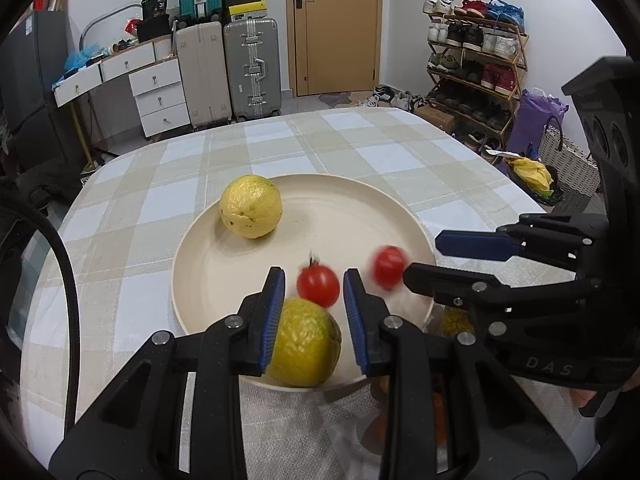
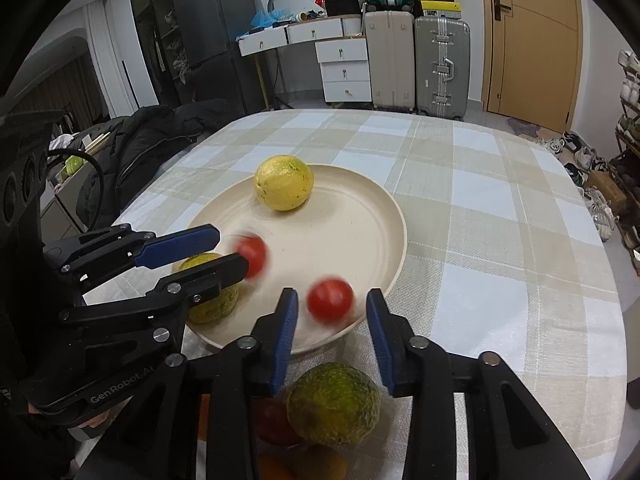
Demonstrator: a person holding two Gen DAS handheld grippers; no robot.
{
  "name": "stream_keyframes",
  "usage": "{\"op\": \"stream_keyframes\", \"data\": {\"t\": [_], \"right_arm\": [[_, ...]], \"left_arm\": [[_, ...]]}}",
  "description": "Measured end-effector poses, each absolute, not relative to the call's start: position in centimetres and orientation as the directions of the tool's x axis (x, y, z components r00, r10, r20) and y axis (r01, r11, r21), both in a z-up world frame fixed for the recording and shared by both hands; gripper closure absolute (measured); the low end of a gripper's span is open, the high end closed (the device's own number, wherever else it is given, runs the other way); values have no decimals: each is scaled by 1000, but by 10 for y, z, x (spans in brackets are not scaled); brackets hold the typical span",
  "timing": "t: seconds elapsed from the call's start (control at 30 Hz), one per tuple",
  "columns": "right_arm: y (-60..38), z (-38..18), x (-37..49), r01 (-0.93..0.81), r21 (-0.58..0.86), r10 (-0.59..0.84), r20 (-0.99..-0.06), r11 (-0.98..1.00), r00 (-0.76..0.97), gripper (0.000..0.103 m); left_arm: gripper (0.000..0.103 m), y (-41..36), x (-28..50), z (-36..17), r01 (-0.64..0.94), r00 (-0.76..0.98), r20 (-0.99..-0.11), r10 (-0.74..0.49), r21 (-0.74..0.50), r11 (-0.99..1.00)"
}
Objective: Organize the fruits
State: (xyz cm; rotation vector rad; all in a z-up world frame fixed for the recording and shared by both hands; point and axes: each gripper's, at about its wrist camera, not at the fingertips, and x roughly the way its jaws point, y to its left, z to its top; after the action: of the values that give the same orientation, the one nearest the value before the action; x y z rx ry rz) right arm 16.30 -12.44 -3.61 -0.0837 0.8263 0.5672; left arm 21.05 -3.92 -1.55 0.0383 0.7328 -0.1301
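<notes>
The cream plate [image 2: 394, 216] sits toward the near edge of the counter [image 2: 500, 200]. Bare checked cloth runs wide from it to the far edge and to the right edge.

A yellow fruit [image 1: 251, 206] rests just inside the plate's far-left rim. A yellow-green fruit [image 1: 306, 344] lies at the plate's near rim, under the left tongs [image 1: 314, 276].

The left tongs are drawn narrow. A stemmed tomato [image 1: 318, 286] shows between their tips with a sliver of plate on its left. It blurs in the right wrist view, so I cannot tell whether the pads grip it.

The right tongs [image 2: 332, 296] stand moderately wide over the plate's near-right rim. A second tomato [image 2: 330, 300], blurred, lies between the tips with a gap on each side, touching neither pad.

The two pairs of tongs are close together over the near half of the plate. Its middle and far-right rim are free.

Off the plate, by the counter's near edge, a green fruit [image 2: 334, 410] lies beneath the right tongs. Red and orange pieces are half hidden beside it.
</notes>
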Motion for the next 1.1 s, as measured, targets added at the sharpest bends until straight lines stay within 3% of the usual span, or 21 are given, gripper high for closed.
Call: {"op": "stream_keyframes", "data": {"t": [0.07, 0.13, 0.2, 0.3, 0.37, 0.43, 0.57, 1.1], "right_arm": [[-127, -31, 158, -506, 137, 444, -702, 852, 557, 51], [-132, -25, 153, -494, 131, 438, -687, 860, 580, 43], [-141, -18, 146, -482, 148, 450, -657, 864, 605, 19], [-152, -10, 135, -463, 174, 461, -625, 869, 630, 7], [-154, -8, 127, -456, 167, 452, -625, 874, 637, 1], [-155, -7, 121, -456, 145, 438, -628, 878, 643, 0], [-160, -5, 106, -448, 124, 421, -622, 885, 660, 0], [-167, -24, 80, -427, 148, 401, -694, 892, 598, 0]], "left_arm": [[74, -37, 207, -14, 132, 737, -668, -108, -15, 991], [62, -35, 201, -11, 124, 741, -664, -101, -12, 992], [41, -30, 193, -7, 110, 757, -647, -93, -14, 994], [21, -24, 176, -1, 102, 776, -623, -99, -31, 994], [20, -22, 166, 2, 103, 781, -617, -99, -29, 994], [18, -22, 157, 3, 100, 783, -615, -88, -15, 995], [1, -21, 135, 8, 90, 793, -605, -78, -11, 996], [1, -32, 86, -6, 121, 775, -627, -84, 16, 993]]}}
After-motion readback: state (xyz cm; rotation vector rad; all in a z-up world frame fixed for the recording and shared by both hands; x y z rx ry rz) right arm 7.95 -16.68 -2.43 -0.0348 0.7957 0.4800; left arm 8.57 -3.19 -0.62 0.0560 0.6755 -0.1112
